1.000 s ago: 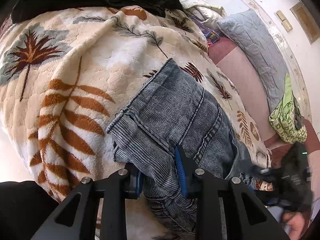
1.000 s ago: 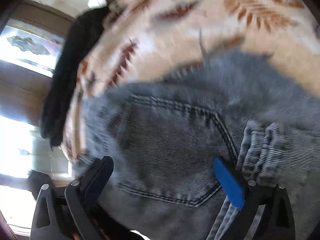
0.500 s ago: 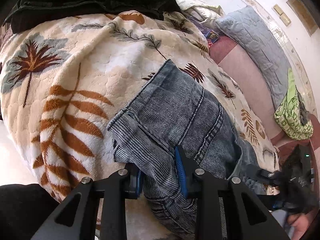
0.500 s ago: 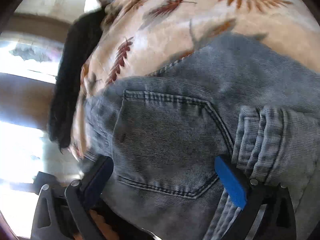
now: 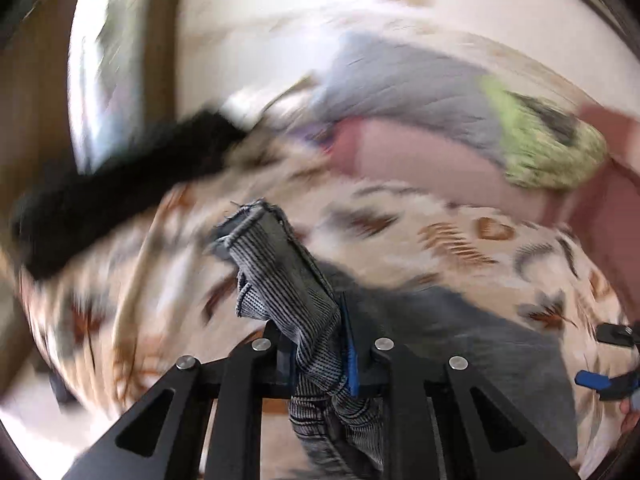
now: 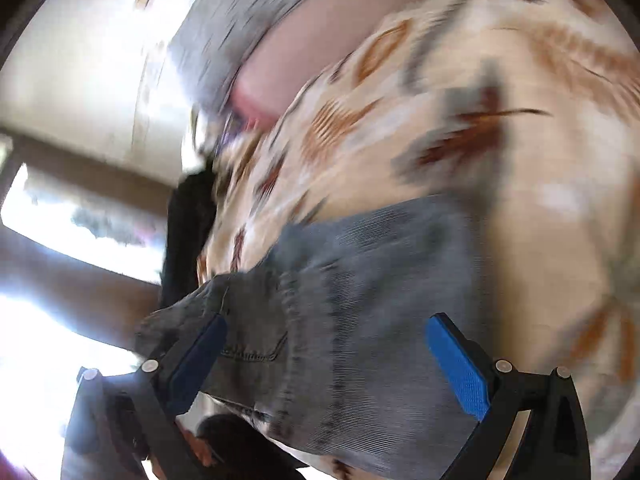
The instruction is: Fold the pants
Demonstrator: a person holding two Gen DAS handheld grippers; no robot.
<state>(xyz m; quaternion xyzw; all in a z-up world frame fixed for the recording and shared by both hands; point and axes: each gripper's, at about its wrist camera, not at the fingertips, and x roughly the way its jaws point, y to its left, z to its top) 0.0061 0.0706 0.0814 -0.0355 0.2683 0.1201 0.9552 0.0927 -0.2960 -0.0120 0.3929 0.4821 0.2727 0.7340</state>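
Clamping a bunched fold of the grey denim pants (image 5: 280, 280), the left gripper (image 5: 320, 356) has its fingers nearly together on the cloth; its jaws have just been closing further, with the fabric caught between the blue pads. A hemmed edge of the pants stands up from the grip and points toward the far side of the bed, lifted off the leaf-patterned blanket (image 5: 460, 240). The rest of the garment lies on that blanket, trailing to the right toward the right gripper (image 6: 324, 344). That gripper's fingers stand wide apart, straddling the denim without pressing on it; a stitched pocket seam shows between them in the right wrist view.

Both views are heavily smeared, so fine detail of the fold is hard to read. The main risk, as a judgement, is that only one end is held: with the right fingers open, the waist end is free to drag or bunch as the left end is carried over, leaving a crooked fold. The left grip also sits on a thick, crumpled wad, not a flat edge, so layers could slip out unevenly. A black garment (image 5: 120, 184) lies at the far left of the bed and a green cloth (image 5: 548, 148) at the far right; a wide swing could snag either.
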